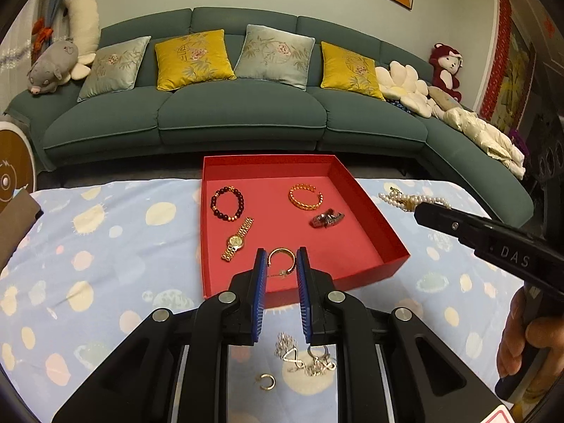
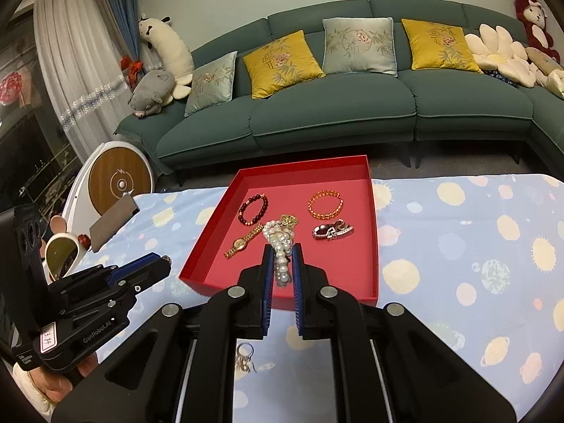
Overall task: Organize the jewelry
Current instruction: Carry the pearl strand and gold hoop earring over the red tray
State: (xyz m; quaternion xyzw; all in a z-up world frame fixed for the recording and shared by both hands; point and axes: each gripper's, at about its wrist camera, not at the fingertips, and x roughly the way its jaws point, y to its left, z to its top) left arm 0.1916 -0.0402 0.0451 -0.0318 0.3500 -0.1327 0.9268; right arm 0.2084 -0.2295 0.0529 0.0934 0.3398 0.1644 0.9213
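A red tray [image 1: 373, 232] [image 2: 373, 282] on the patterned cloth holds a dark bead bracelet [image 1: 227, 201] [image 2: 253, 208], a gold chain bracelet [image 1: 305, 196] [image 2: 326, 204], a gold watch [image 1: 238, 239] [image 2: 245, 240] and a silver clip [image 1: 326, 218] [image 2: 333, 230]. My left gripper [image 1: 281, 257] is shut on a gold hoop earring [image 1: 281, 254] over the tray's near part. My right gripper [image 2: 282, 250] is shut on a pearl necklace [image 2: 281, 246] with a gold pendant, held above the tray; it also shows in the left wrist view [image 1: 409, 200].
A small gold hoop [image 1: 267, 381] and a silver chain with infinity charms [image 1: 303, 357] lie on the cloth in front of the tray. Silver rings [image 2: 245, 356] lie near. A white dish [image 2: 63, 252] and grey card [image 2: 112, 220] sit at the left. The sofa stands behind.
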